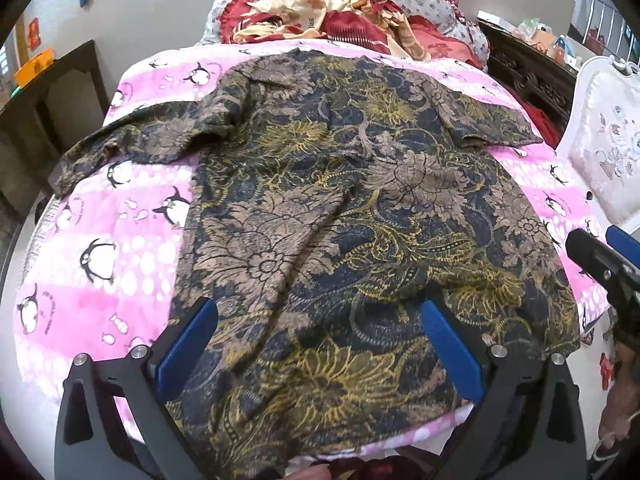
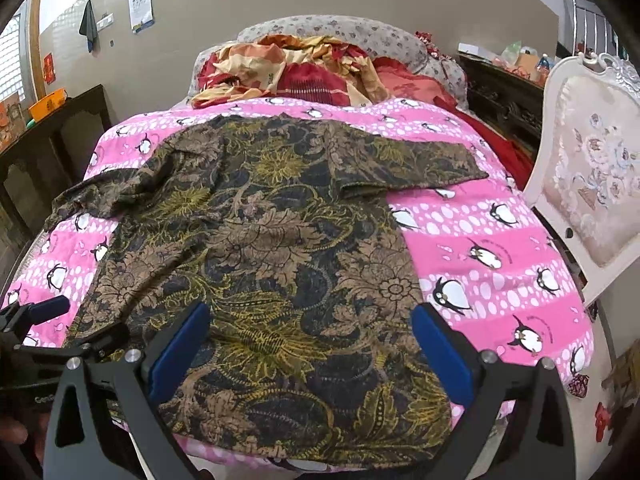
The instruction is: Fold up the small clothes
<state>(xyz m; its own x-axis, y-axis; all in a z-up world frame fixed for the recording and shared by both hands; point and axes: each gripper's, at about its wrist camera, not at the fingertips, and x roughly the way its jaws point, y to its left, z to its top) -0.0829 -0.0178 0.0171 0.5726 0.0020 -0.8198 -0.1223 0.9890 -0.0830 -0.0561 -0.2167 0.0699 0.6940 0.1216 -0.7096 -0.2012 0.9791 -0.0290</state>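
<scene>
Left wrist view: a bed (image 1: 100, 288) covered by a pink penguin blanket (image 1: 120, 208) is seen, with the patterned shirt (image 1: 320, 200) spread flat across it, hem at the near edge of the bed, collar toward a heap of red and cream bedding (image 1: 320, 16) at the far end. A white chair (image 2: 588, 184) is noted beside the bed on its right. Both sleeves are laid outward from the shirt body; the left sleeve (image 1: 132, 144) is rumpled, the right sleeve (image 2: 420, 160) lies flatter. The left tool (image 1: 320, 332) is held spread over the hem, nothing gripped. The right tool (image 2: 310, 340) is likewise spread and empty above the hem.

Judgement: no fold is made yet. The rumpled sleeve should be smoothed first, then a single layer pinched at hem and shoulder so the side fold is carried over evenly.
</scene>
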